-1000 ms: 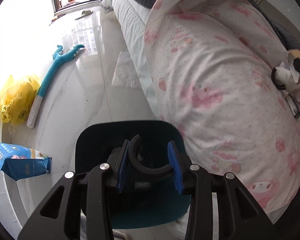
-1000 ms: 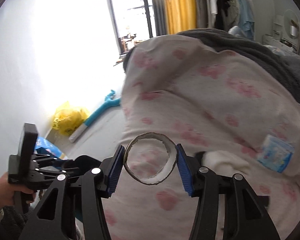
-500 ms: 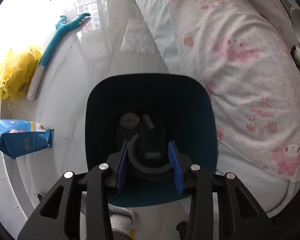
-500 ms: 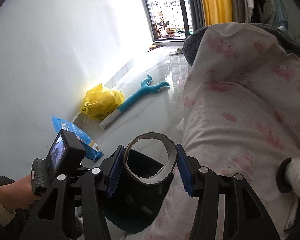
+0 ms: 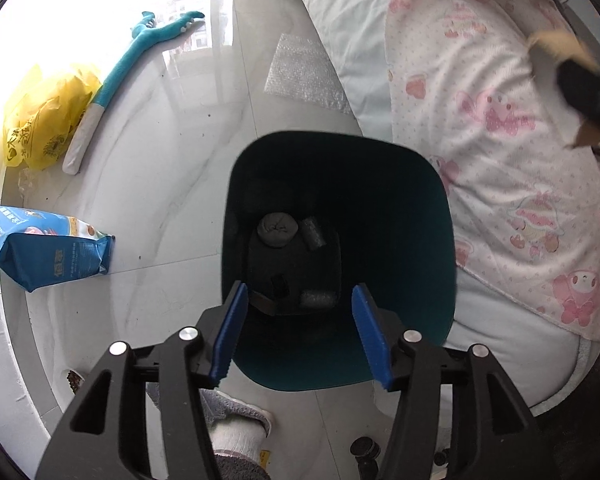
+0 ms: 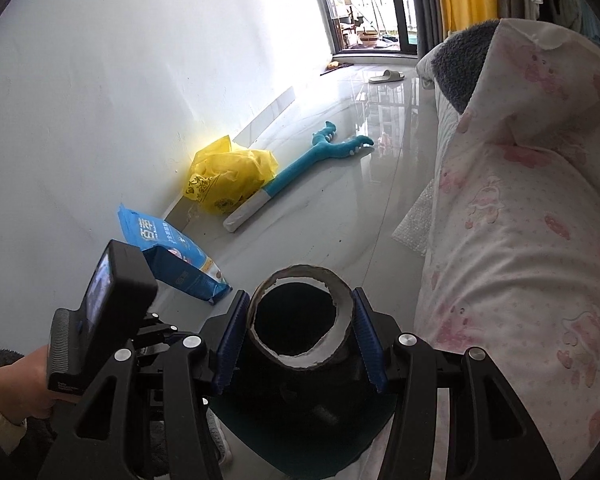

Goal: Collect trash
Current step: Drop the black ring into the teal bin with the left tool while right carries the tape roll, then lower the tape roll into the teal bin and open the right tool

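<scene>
**Cardboard ring over the bin**

The cardboard ring [image 6: 298, 322] sits clamped between the right gripper [image 6: 300, 338] pads, above the teal bin [image 5: 412, 216]. The left gripper [image 5: 300, 330] hangs over the bin mouth, jaws opening with nothing between them. Dark scraps [image 5: 278, 230] lie on the bin's bottom. The bed [image 5: 500, 128] crowds its right rim; bare floor [image 5: 172, 168] opens leftward.

1. Dark teal plastic waste bin [image 5: 412, 216] — dim grey scraps inside.
2. White quilt printed with pink cartoon figures [image 5: 496, 120].
3. Bright yellow plastic bag [image 6: 228, 176] — dark lettering.
4. Turquoise plush toy [image 6: 320, 152].
</scene>
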{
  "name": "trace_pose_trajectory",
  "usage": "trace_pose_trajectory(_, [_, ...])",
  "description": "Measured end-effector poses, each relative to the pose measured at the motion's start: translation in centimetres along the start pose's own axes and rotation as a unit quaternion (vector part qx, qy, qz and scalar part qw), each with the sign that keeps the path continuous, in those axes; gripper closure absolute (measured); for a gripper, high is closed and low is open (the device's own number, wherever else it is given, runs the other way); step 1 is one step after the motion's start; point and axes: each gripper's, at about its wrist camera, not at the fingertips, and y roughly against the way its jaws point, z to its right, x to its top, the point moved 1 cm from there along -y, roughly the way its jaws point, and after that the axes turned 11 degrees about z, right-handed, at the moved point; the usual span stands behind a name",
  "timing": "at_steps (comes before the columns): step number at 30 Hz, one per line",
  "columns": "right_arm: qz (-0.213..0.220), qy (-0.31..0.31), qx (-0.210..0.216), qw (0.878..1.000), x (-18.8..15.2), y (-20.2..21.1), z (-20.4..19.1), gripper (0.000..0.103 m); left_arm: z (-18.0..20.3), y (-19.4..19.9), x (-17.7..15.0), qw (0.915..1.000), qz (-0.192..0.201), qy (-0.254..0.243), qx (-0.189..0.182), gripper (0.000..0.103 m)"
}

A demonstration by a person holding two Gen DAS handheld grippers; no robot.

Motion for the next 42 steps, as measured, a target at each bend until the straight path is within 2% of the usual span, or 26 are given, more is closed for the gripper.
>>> trace_pose_trajectory(10, [-0.07, -0.02, -0.014, 0.997, -2.6, -5.7, -0.6, 0.051, -1.7, 4.5, 1.0, 0.9947, 0.103, 0.005, -0.003, 0.034])
trace_pose_trajectory(18, [-0.116, -0.02, -0.02, 0.993, -4.9, -9.5, -1.7, 0.05, -2.0, 8.2, 1.6, 0.9832, 0.182, -0.013, -0.004, 0.031])
trace_pose_trajectory(24, [-0.145, -0.004, -0.029, 0.989, -6.7, -11.8, -2.5, 0.05, -1.6, 11.6, 2.2, 0.9661, 0.258, -0.013, -0.01, 0.027])
trace_pose_trajectory(29, [-0.174, 0.009, -0.04, 0.984, -8.3, -13.5, -2.7, 0.05, -0.5, 14.6, 2.4, 0.9488, 0.314, -0.034, -0.003, 0.022])
trace_pose_trajectory(33, [-0.195, 0.019, -0.051, 0.979, -9.5, -14.4, -2.5, 0.05, 0.1, 16.2, 2.5, 0.9384, 0.343, -0.042, -0.005, 0.018])
trace_pose_trajectory(42, [-0.233, 0.049, -0.072, 0.969, -11.9, -15.7, -2.8, 0.048, 1.6, 19.5, 2.9, 0.9163, 0.397, -0.048, -0.016, 0.017])
